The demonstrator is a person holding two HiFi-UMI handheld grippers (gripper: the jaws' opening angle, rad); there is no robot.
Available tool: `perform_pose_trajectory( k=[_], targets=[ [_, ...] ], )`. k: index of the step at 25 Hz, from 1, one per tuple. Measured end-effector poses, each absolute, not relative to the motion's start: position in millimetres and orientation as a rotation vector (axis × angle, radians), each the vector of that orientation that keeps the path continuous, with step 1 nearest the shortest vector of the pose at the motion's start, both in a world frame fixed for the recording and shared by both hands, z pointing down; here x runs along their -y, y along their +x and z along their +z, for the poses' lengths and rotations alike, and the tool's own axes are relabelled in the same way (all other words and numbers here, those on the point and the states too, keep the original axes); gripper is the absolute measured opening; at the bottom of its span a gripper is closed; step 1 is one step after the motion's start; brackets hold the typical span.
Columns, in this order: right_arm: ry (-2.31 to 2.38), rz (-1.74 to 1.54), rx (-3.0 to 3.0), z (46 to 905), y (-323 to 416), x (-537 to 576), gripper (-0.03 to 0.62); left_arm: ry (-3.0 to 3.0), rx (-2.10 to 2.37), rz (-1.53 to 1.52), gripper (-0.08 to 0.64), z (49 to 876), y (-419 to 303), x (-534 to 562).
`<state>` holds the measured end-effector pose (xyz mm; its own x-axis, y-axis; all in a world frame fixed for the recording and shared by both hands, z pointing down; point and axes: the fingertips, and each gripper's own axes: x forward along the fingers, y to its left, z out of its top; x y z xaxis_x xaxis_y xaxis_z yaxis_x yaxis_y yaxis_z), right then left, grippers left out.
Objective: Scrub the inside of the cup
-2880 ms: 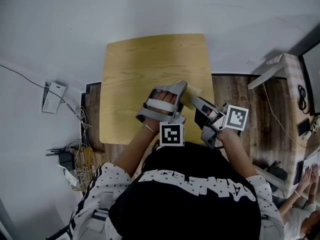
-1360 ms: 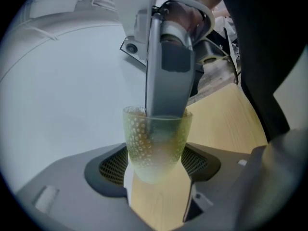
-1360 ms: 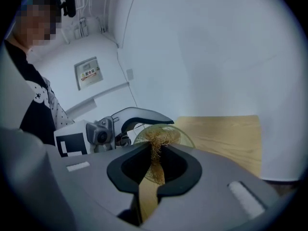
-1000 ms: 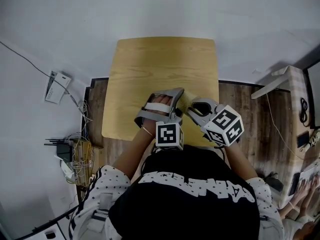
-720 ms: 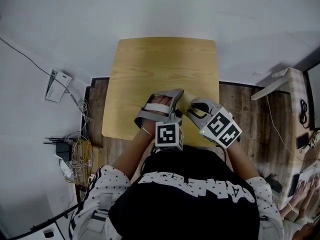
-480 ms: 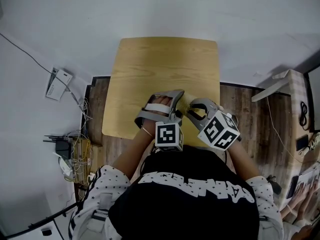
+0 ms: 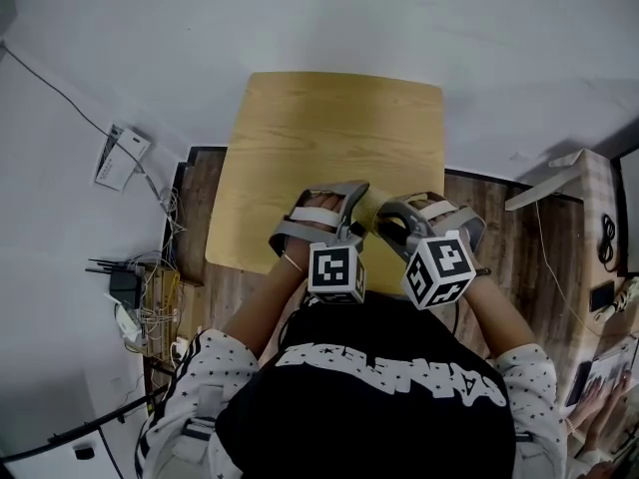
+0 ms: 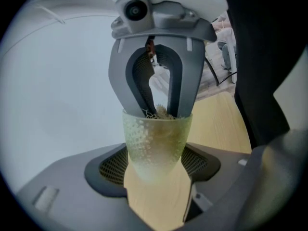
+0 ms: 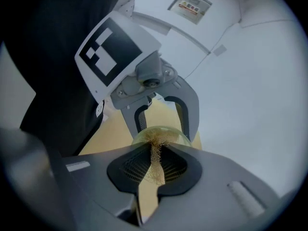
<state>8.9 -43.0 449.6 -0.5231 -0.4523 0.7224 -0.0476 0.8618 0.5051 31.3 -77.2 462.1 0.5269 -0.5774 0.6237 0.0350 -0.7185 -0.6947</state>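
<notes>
Since half a second ago the right gripper point(image 9: 155, 165) has rolled and drifted rightward; the left gripper point(image 8: 156, 167) has stayed put, jaws clamped on the cup point(image 8: 155, 141) over the table's point(image 7: 329, 128) near edge; the cup's long axis and mouth point at the right gripper, whose jaws pinch a scrubber point(image 9: 155, 153) inside the mouth.
</notes>
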Motion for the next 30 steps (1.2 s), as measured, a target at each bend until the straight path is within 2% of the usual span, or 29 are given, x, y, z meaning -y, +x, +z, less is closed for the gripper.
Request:
perform_pose_trajectory(
  k=[7, 20, 30],
  targets=[
    [0.185, -0.834, 1.911, 453.7, 7.0, 40.9, 0.048, -2.149, -0.449, -1.197, 0.347, 462.1, 27.6, 75.9],
    [0.002, -1.129, 1.713, 456.1, 11.6, 34.5, 0.049, -2.180, -0.464, -1.192, 0.345, 458.7, 26.2, 74.7],
    [0.138, -0.998, 1.853, 451.0, 2.7, 46.0, 0.048, -2.153, -0.482, -1.204, 0.346, 457.5, 20.5, 80.3]
  ],
)
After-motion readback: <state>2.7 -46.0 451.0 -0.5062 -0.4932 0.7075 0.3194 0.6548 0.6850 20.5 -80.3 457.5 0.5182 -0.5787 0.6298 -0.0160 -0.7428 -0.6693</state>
